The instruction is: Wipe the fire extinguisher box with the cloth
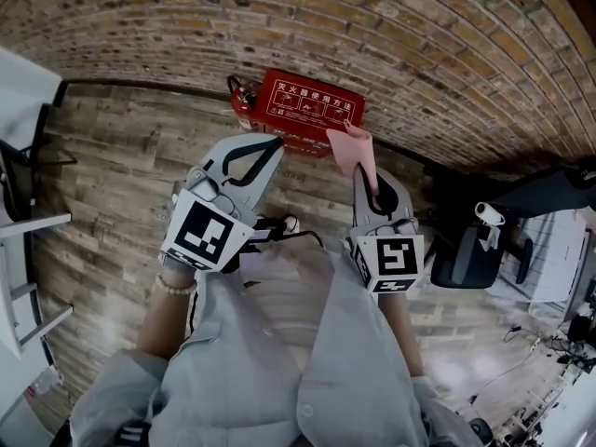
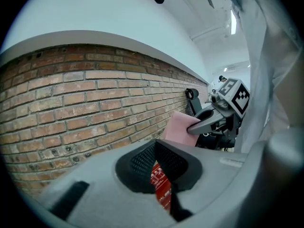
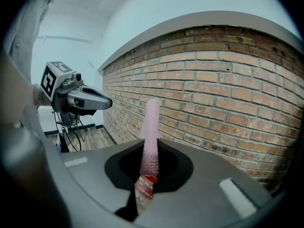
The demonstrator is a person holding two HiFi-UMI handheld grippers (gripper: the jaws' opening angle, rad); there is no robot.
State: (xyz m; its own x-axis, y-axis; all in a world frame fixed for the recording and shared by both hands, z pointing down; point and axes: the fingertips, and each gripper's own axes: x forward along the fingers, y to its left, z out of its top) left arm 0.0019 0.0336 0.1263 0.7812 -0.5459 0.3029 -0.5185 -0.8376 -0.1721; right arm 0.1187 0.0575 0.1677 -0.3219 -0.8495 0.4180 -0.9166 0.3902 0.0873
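Note:
The red fire extinguisher box (image 1: 307,110) stands on the floor against the brick wall, with white print on its top. Just short of its right edge, my right gripper (image 1: 370,182) is shut on a pink cloth (image 1: 358,152) that sticks up past the jaws. The cloth (image 3: 152,127) rises straight from the right gripper (image 3: 149,167), and the box (image 3: 144,188) shows red below it. My left gripper (image 1: 264,149) hovers near the box's front left, shut with nothing in it. A sliver of the box (image 2: 162,185) shows through the left gripper (image 2: 156,145).
A brick wall (image 1: 391,35) runs behind the box, and the floor (image 1: 121,166) is wood plank. An extinguisher's head (image 1: 240,96) sits at the box's left end. A black office chair (image 1: 466,250) stands to the right, white furniture (image 1: 19,91) to the left.

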